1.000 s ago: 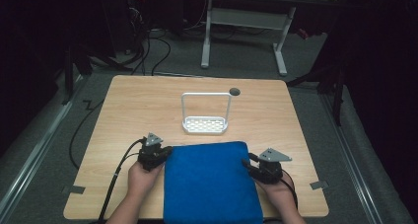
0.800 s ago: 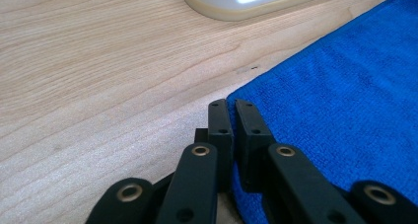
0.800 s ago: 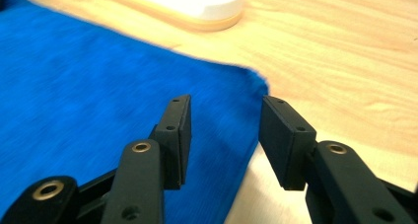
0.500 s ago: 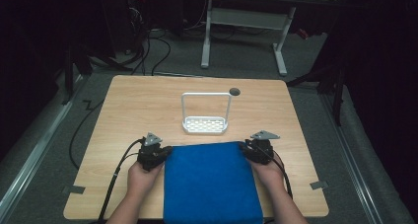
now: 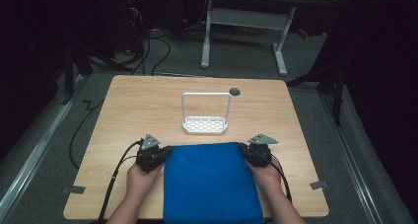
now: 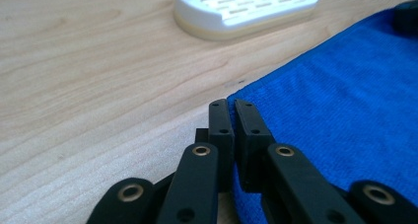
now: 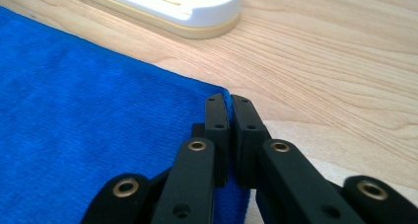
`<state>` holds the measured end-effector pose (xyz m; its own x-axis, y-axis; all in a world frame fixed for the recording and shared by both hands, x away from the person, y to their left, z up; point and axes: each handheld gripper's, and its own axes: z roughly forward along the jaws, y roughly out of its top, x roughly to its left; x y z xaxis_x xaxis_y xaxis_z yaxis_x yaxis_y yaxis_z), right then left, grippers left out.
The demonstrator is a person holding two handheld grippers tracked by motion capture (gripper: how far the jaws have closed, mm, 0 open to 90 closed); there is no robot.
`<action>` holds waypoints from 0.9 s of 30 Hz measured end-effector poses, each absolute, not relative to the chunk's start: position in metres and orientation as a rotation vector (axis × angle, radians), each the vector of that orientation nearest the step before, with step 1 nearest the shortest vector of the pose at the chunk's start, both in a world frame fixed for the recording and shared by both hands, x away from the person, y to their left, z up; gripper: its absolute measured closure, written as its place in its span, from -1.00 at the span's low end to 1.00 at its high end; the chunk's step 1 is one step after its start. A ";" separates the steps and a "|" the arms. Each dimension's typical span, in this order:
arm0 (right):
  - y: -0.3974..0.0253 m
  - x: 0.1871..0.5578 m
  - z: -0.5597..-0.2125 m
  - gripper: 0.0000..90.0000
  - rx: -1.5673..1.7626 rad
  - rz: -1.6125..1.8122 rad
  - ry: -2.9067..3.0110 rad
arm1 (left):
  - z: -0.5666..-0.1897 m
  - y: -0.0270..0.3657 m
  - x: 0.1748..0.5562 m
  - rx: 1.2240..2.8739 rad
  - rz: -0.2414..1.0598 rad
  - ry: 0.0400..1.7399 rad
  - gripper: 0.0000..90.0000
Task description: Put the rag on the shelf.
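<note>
A blue towel lies flat on the near half of the wooden table, hanging over its front edge. My left gripper is shut on the blue towel's far left corner; in the left gripper view the left gripper has its jaws pinched on that corner. My right gripper is shut on the far right corner; the right gripper view shows the right gripper with blue towel cloth between its jaws. Both corners rest at table height.
A white slotted rack with a tall wire handle stands just beyond the towel, mid-table. A small dark round hole sits behind it. Beyond the table are a white desk frame and cables on the floor.
My right gripper has slid left and forward from beside the towel's right edge to its far right corner and closed on it. The left gripper has stayed put.
</note>
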<state>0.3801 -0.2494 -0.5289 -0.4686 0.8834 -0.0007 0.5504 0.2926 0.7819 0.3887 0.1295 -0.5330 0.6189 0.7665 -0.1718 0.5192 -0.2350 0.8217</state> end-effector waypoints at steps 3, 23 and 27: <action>-0.247 0.376 -0.528 0.95 1.256 1.024 2.123 | -0.532 0.131 0.389 1.905 0.321 1.026 0.93; -0.246 0.354 -0.504 0.95 1.155 1.178 2.025 | -0.514 0.132 0.371 1.797 0.342 0.977 0.93; -0.247 0.347 -0.493 0.95 1.125 1.216 1.974 | -0.503 0.133 0.367 1.768 0.363 0.959 0.94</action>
<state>0.3466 -0.2474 -0.4927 -0.4933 0.8694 -0.0295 0.3645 0.2374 0.9005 0.3668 0.1331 -0.5033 0.6334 0.7490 -0.1942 0.4328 -0.1350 0.8913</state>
